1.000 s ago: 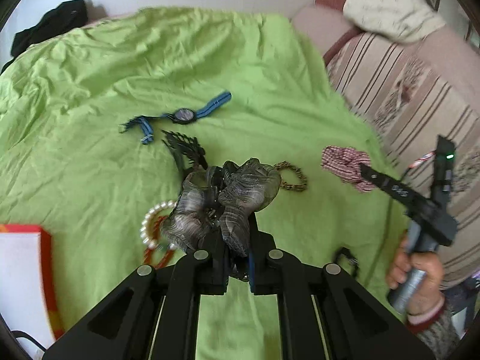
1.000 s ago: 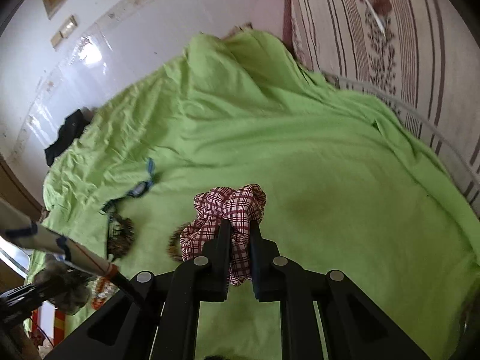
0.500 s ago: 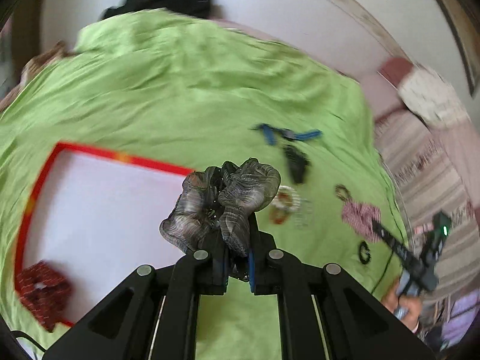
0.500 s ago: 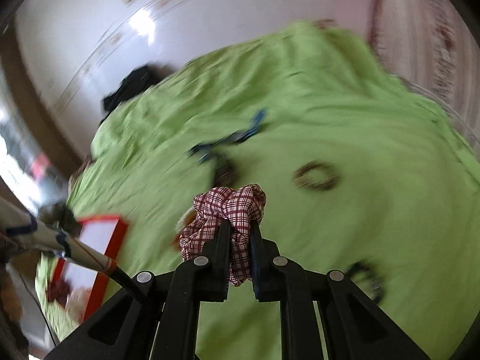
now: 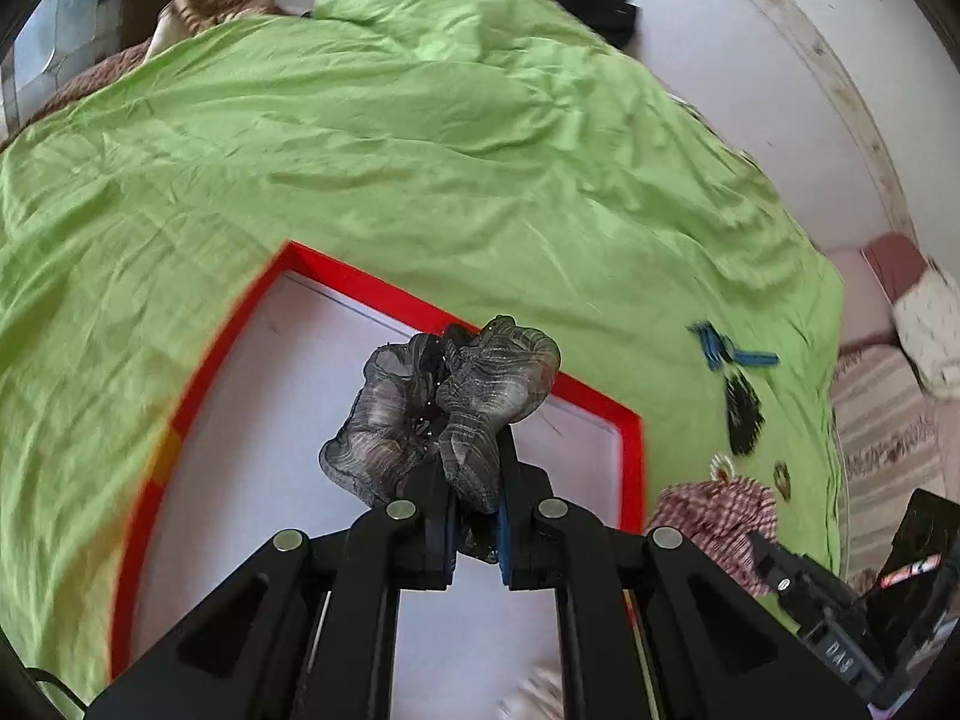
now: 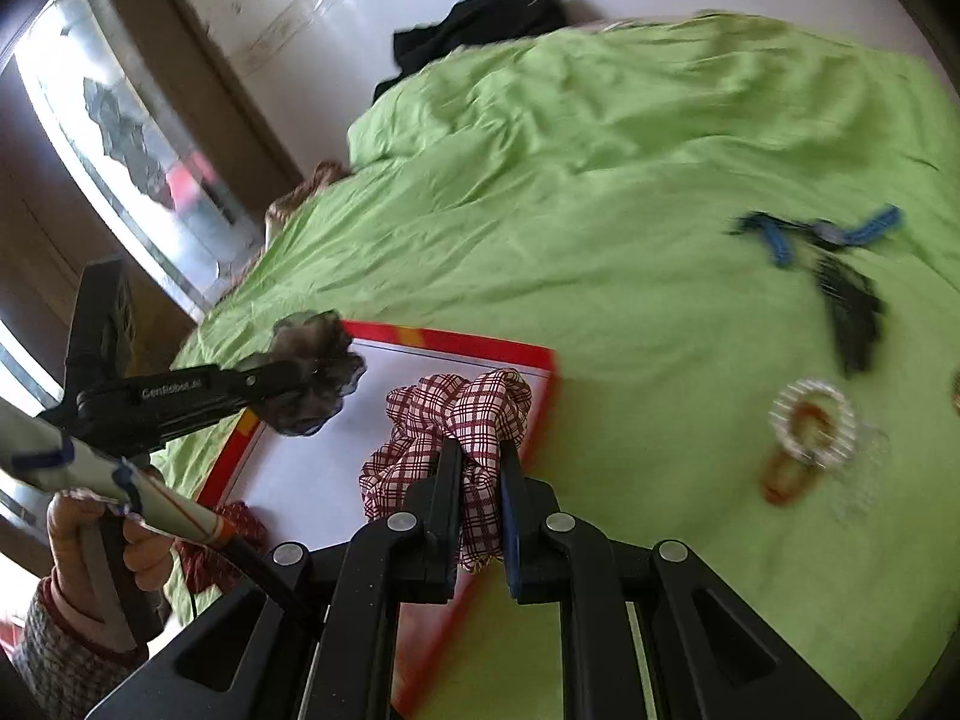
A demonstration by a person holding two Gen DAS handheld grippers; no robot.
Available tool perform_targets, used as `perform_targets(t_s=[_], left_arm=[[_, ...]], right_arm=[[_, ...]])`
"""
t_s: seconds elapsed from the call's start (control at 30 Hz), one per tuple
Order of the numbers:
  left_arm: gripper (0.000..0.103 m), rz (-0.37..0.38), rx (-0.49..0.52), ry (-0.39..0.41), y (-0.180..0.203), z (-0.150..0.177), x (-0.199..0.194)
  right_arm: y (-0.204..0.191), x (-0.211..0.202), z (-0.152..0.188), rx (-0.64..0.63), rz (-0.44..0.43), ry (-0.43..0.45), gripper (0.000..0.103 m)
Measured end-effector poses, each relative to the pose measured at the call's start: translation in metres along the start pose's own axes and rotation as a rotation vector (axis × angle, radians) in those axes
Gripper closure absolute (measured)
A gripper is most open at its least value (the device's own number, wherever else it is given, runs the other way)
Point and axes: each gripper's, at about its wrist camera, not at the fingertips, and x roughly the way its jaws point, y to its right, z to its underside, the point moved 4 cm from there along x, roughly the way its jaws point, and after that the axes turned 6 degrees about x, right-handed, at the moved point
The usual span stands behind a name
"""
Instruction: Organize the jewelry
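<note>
My left gripper [image 5: 474,468] is shut on a grey-black scrunchie [image 5: 444,396] and holds it above the white tray with a red rim [image 5: 600,405]. The same scrunchie [image 6: 315,372] shows in the right wrist view over the tray's far corner. My right gripper [image 6: 480,480] is shut on a red plaid scrunchie [image 6: 462,414] over the tray's [image 6: 468,343] right edge; it also shows in the left wrist view [image 5: 714,507]. A dark red scrunchie [image 6: 234,534] lies in the tray.
On the green bedsheet [image 6: 600,180] to the right lie a blue-strapped watch [image 6: 822,231], a black hair clip [image 6: 852,312], a pearl bracelet [image 6: 813,423] and an orange ring [image 6: 786,474]. Black clothing [image 6: 480,24] lies at the bed's far end. A striped sofa [image 5: 888,420] stands at the right.
Both grippers have swung left from the loose jewelry to over the tray, each still holding its scrunchie.
</note>
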Motion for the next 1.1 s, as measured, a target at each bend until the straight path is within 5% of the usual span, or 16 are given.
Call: perform_targets(t_s=[0.27, 0.37, 0.4, 0.53, 0.77, 1.1], left_arm=[[0.089, -0.064, -0.043, -0.003, -0.043, -0.016, 0.021], [0.078, -0.082, -0.034, 0.005, -0.044, -0.014, 0.021], [0.073, -0.077, -0.032, 0.008, -0.042, -0.013, 0.018], [0.064, -0.048, -0.051, 0.033, -0.037, -0.011, 0.001], [0.054, -0.078, -0.055, 0.081, -0.017, 0.004, -0.047], [0.054, -0.257, 0.193, 0.143, 0.058, 0.069, -0.094]], right_arm=[[-0.011, 0.079, -0.008, -0.009, 0.078, -0.086, 0.090], [-0.012, 0.086, -0.006, -0.035, 0.112, -0.085, 0.081], [-0.013, 0.085, -0.006, -0.047, 0.124, -0.080, 0.070], [-0.019, 0.064, -0.007, -0.093, 0.146, -0.033, 0.047], [-0.011, 0.010, -0.003, -0.114, 0.170, 0.043, 0.040], [0.054, -0.068, 0.036, -0.009, 0.241, 0.079, 0.040]])
